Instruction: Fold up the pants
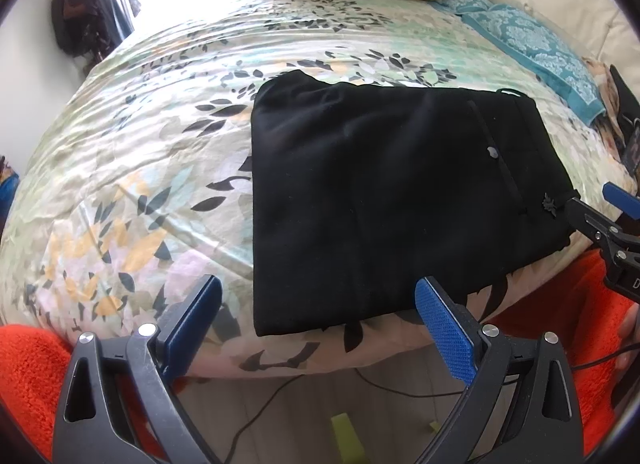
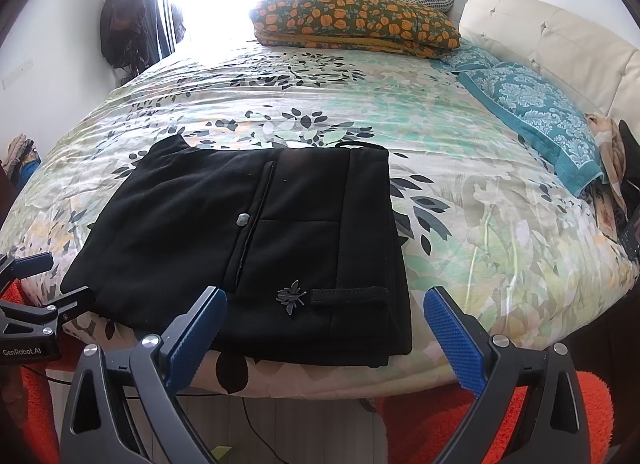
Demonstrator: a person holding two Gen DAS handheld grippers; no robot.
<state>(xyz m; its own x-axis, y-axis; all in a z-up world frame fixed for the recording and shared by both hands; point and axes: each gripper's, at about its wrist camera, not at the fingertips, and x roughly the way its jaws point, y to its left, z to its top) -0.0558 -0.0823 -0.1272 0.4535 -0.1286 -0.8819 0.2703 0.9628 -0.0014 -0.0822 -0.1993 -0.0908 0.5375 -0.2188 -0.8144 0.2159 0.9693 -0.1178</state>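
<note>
The black pants lie folded into a flat rectangle near the front edge of the bed; they also show in the right wrist view, with a silver button and a small insect-shaped badge. My left gripper is open and empty, held just off the pants' near edge. My right gripper is open and empty, over the pants' near right corner. Each gripper shows at the side of the other's view: the right gripper's body and the left gripper's body.
The bed carries a floral duvet. A pumpkin-print pillow and a teal pillow lie at the back and right, by a cream headboard. An orange rug and cables are on the floor below.
</note>
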